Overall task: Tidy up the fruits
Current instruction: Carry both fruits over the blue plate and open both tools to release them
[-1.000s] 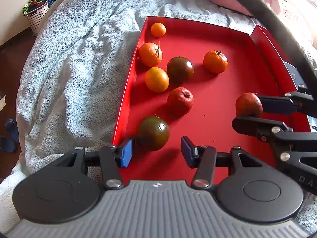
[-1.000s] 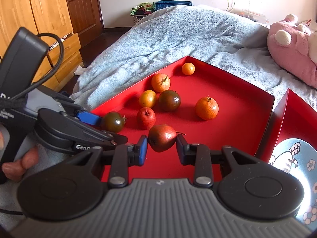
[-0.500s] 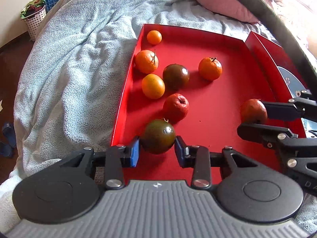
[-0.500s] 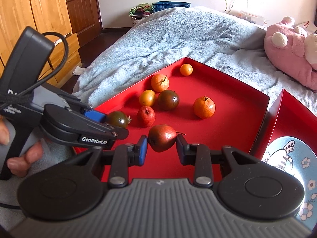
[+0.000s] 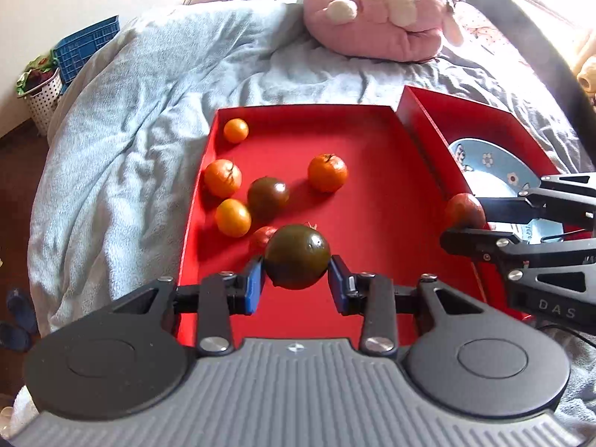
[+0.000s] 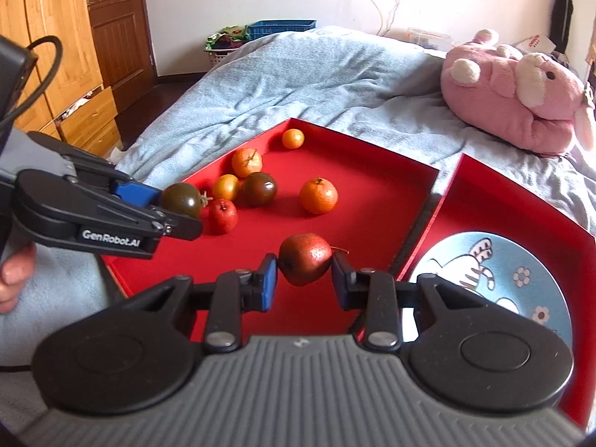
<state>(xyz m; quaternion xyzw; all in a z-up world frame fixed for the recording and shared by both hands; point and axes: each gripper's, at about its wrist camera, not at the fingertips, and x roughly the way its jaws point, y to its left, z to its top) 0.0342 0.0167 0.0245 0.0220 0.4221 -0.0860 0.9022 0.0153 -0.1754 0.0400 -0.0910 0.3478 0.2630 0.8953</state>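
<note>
My left gripper (image 5: 297, 286) is shut on a dark green-brown tomato (image 5: 297, 256) and holds it above the red tray (image 5: 372, 201). My right gripper (image 6: 304, 283) is shut on a reddish pear-like fruit (image 6: 304, 259), lifted near the tray's right wall. In the tray lie several oranges, such as one (image 5: 327, 172) in the middle, a second dark tomato (image 5: 268, 195) and a small red apple (image 6: 222, 215). A blue patterned plate (image 6: 495, 275) sits in a second red tray (image 6: 495, 193) on the right.
Both trays rest on a bed with a light blue blanket (image 5: 141, 119). A pink plush toy (image 6: 514, 89) lies at the back right. A wooden wardrobe (image 6: 48, 56) and a laundry basket (image 6: 223, 46) stand beyond the bed.
My left gripper has closed on the dark tomato and lifted it off the tray. My right gripper has risen and shifted toward the plate tray with its fruit.
</note>
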